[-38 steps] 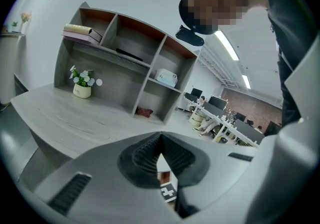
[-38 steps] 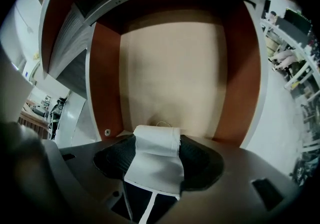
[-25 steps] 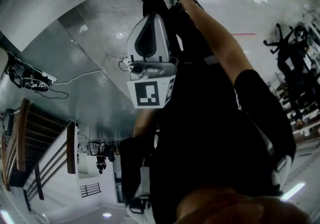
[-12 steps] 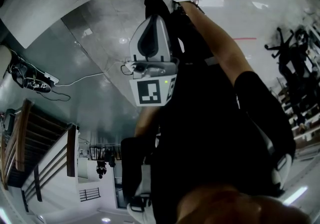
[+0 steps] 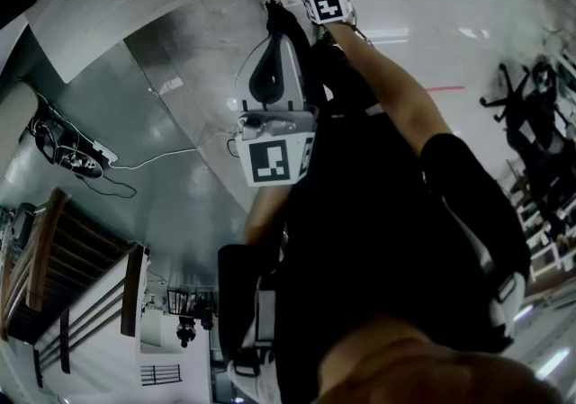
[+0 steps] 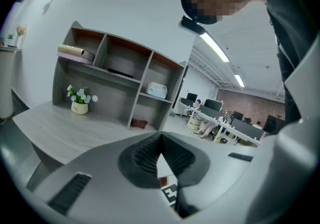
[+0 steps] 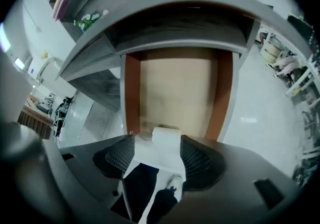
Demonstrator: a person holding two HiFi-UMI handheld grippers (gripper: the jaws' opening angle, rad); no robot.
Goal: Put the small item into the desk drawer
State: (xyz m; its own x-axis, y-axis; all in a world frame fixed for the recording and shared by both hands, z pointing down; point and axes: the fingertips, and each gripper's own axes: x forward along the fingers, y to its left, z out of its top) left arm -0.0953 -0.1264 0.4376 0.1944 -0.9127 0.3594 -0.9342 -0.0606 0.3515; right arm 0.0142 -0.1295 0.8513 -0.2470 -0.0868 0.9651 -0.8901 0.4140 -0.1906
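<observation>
Drawer [image 7: 177, 88] stood open ahead of my right gripper [image 7: 156, 154], clamped on a white box [image 7: 165, 140]. My left gripper [image 6: 160, 154] was closed, empty.

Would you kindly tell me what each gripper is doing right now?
Left gripper: closed, empty.
Right gripper: closed on the small white item, above the open drawer.

I'm seeing heavy fisheye bending and dark corners on every feed. Ceiling strip lights [image 6: 216, 48] burn bright, and the glossy floor [image 5: 180, 132] throws back soft glare.
</observation>
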